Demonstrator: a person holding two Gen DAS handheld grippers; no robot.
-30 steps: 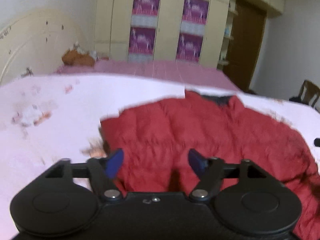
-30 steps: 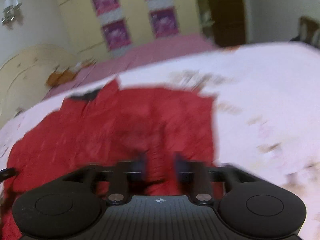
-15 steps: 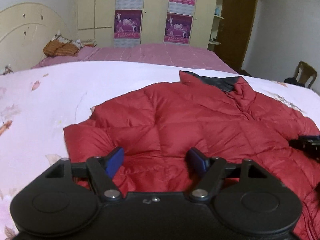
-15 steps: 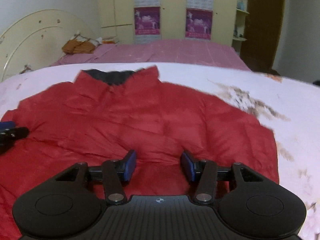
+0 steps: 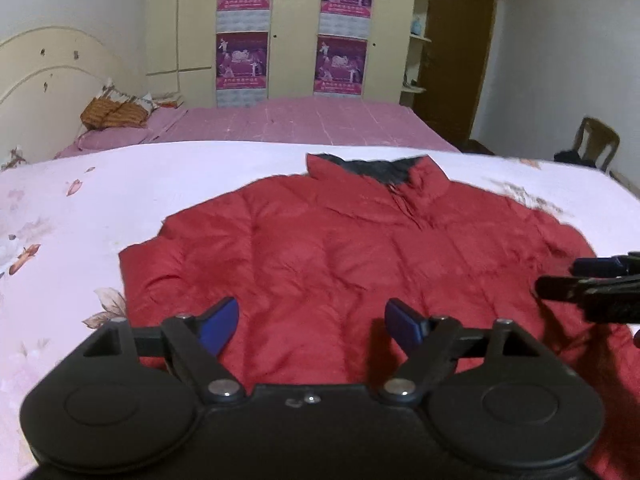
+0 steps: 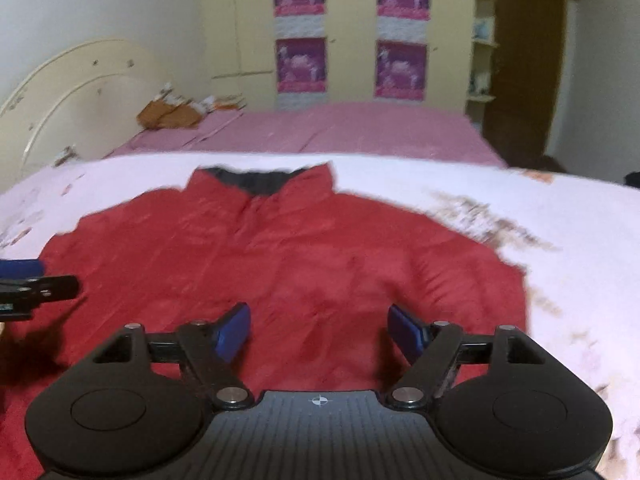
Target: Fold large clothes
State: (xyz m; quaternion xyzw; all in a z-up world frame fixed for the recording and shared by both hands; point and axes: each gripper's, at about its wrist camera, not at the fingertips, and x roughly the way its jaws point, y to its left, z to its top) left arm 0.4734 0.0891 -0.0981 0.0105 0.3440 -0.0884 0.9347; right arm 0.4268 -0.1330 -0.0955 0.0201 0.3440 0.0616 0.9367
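Right, red puffer jacket point(image 5: 360, 248) lies spread flat on the white floral bedspread point(image 5: 120, 184), dark-lined collar at the far end, toward the pink bed point(image 5: 300, 124) & wardrobe point(image 5: 292, 28). Left gripper point(image 5: 312, 318) hovers over the near hem w/ blue pads wide apart, jaws just been opening, only fabric below, nothing pinched. Right gripper point(image 6: 319, 326) likewise: jaws just reopened wide, nothing gripped, above the hem on the jacket's other side.
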